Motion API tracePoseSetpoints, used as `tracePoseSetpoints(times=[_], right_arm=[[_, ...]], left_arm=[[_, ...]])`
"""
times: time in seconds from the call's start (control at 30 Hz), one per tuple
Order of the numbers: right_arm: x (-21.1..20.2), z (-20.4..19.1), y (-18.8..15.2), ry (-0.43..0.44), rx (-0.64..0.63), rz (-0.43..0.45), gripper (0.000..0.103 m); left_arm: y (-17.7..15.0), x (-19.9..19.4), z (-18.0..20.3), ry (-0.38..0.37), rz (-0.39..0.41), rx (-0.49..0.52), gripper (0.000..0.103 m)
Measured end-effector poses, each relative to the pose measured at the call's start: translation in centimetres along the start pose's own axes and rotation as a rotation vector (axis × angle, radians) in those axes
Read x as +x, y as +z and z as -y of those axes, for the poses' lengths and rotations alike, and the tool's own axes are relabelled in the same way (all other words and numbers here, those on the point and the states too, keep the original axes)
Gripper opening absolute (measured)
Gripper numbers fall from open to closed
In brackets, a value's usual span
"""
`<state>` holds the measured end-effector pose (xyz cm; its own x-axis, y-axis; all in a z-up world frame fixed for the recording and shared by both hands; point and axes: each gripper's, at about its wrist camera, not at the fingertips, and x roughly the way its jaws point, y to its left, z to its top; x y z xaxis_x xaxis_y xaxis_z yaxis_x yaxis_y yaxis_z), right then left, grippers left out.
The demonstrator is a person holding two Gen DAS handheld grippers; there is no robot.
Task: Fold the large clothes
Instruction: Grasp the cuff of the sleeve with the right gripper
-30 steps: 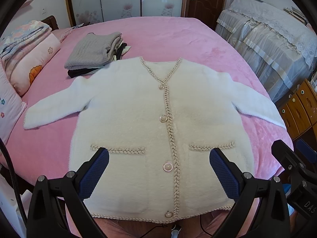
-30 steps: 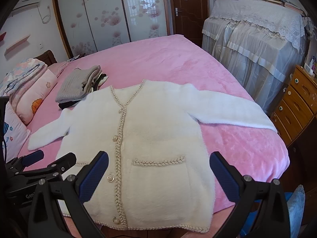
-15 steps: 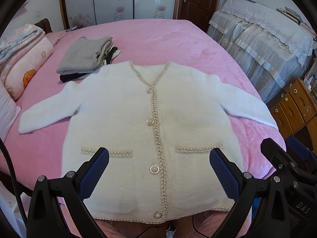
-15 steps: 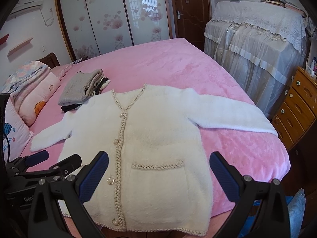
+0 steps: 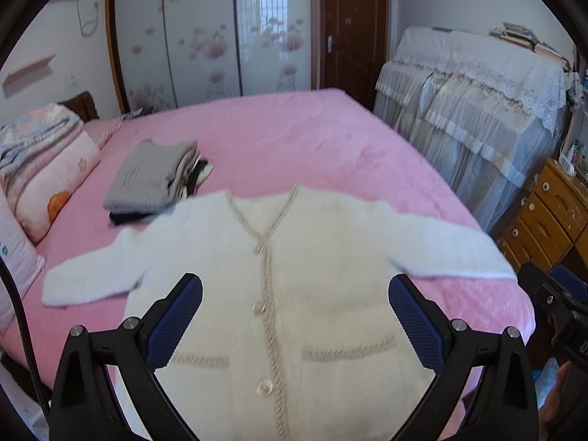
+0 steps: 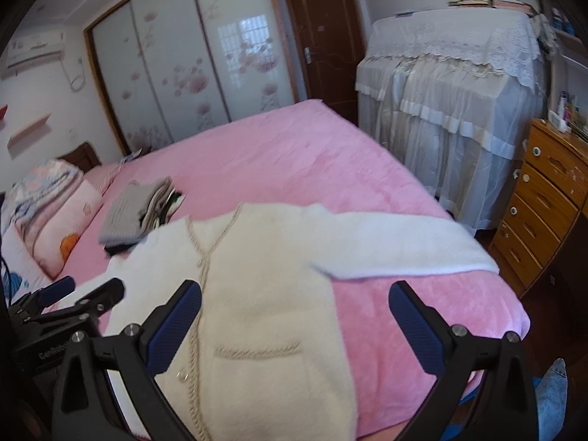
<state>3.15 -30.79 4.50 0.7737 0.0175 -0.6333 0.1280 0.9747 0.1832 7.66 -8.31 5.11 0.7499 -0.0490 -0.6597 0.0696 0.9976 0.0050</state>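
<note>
A fluffy cream cardigan (image 5: 279, 294) is shown laid flat, front up, on the near part of a pink plush bed (image 5: 294, 136), both sleeves spread outward. Braided beige trim is seen along its V-neck, button line and pocket tops, with round pearly buttons. The left gripper (image 5: 294, 325) and the right gripper (image 6: 294, 325) are held above it, blue textured pads spread wide, nothing between them. A folded grey knit stack (image 5: 154, 180) is seen beyond the left sleeve.
</note>
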Motion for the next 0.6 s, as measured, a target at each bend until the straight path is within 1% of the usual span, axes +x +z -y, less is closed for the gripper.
tracePoseSetpoints(times=[0.07, 0.2, 0.23, 0.33, 0.4, 0.5, 0.6], right_arm=[[0.4, 2.8, 1.1, -0.029, 0.047, 0.03, 0.102], [1.7, 7.4, 2.4, -0.093, 0.102, 0.062, 0.102], [2.3, 8.8, 2.6, -0.111, 0.118, 0.061, 0.102], [4.3, 13.0, 2.6, -0.121, 0.182, 0.035, 0.102], [5.8, 15.6, 2.4, -0.13, 0.227, 0.011, 0.102], [8.3, 19.5, 1.5, -0.119, 0.304, -0.037, 0.098], [11.0, 22.6, 0.2, -0.105, 0.385, -0.091, 0.094]], left_arm=[[1.2, 0.7, 1.4, -0.026, 0.036, 0.008, 0.101], [2.8, 2.6, 4.2, -0.067, 0.086, 0.01, 0.101], [3.1, 3.3, 5.2, -0.075, 0.1, 0.015, 0.101], [3.5, 5.3, 7.5, -0.1, 0.117, 0.027, 0.101], [3.6, 7.2, 9.2, -0.099, 0.129, 0.033, 0.101], [3.6, 10.7, 11.9, -0.101, 0.109, 0.057, 0.101], [3.2, 14.6, 14.6, -0.134, 0.042, 0.083, 0.101]])
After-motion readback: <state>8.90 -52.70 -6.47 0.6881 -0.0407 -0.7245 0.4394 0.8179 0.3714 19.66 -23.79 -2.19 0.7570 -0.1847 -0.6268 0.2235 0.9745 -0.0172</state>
